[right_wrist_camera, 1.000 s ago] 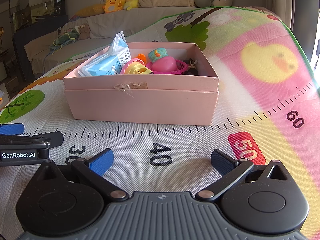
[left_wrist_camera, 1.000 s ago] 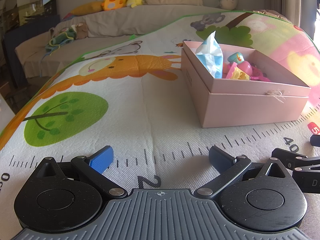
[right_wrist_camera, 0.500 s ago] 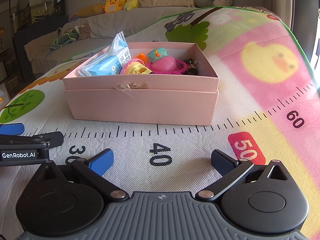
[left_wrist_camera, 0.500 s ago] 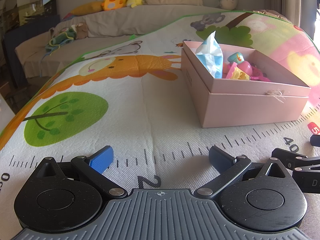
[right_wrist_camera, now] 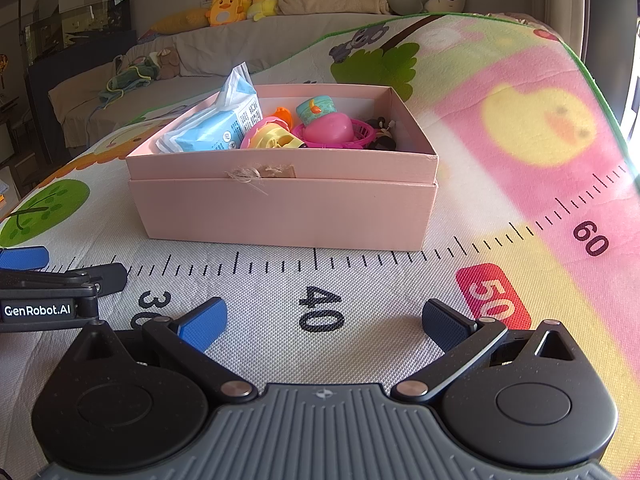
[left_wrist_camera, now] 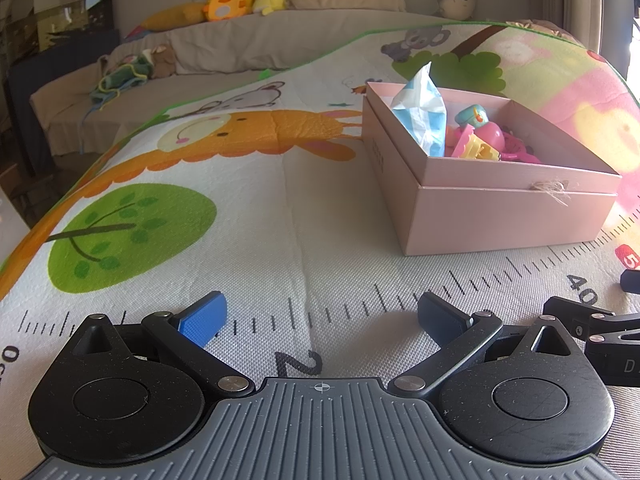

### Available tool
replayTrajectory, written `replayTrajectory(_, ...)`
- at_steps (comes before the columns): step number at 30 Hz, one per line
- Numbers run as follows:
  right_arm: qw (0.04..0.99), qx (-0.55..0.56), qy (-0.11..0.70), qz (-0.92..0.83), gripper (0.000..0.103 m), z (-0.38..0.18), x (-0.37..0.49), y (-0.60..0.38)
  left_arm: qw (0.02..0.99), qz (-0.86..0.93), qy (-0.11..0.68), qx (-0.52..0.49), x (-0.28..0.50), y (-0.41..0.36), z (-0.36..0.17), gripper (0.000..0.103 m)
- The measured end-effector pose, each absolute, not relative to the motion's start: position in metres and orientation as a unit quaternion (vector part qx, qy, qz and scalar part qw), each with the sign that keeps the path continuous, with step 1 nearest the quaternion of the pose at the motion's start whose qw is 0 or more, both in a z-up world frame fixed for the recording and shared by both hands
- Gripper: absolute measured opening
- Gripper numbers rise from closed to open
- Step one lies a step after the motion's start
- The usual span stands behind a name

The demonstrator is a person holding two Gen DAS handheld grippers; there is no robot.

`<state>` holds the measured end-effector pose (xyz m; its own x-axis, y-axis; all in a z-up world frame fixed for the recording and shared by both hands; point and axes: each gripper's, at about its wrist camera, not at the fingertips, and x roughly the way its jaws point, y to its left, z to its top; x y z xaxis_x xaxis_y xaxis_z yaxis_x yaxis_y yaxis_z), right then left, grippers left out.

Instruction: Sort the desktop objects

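Observation:
A pink box (right_wrist_camera: pixel 280 208) stands on the play mat (right_wrist_camera: pixel 360 280); it also shows in the left wrist view (left_wrist_camera: pixel 500 216). Inside it lie a blue tissue pack (right_wrist_camera: pixel 216 128), a pink egg-shaped toy (right_wrist_camera: pixel 328 130), a teal cup (right_wrist_camera: pixel 316 108), a yellow toy (right_wrist_camera: pixel 272 138) and other small toys. My left gripper (left_wrist_camera: pixel 322 316) is open and empty, low over the mat, left of the box. My right gripper (right_wrist_camera: pixel 324 320) is open and empty, in front of the box. The left gripper's fingers (right_wrist_camera: pixel 60 276) show at the left edge of the right wrist view.
The mat (left_wrist_camera: pixel 200 200) has cartoon animals and a printed ruler. Behind it is a grey sofa (left_wrist_camera: pixel 240 48) with plush toys (left_wrist_camera: pixel 224 0) and cushions. The mat's right edge (right_wrist_camera: pixel 600 92) drops off near the window.

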<state>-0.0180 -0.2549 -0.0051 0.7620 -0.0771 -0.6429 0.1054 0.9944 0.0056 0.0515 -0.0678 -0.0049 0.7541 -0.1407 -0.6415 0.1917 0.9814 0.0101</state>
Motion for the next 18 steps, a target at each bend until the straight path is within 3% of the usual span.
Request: replayTrajectory(18, 0.938, 0.020, 0.341, -0.049, 0.103, -0.0051, -0.0184, -0.2548, 0.936, -0.089, 0.339, 0.038, 0.0518, -0.0695, -0.0040, 0.103)
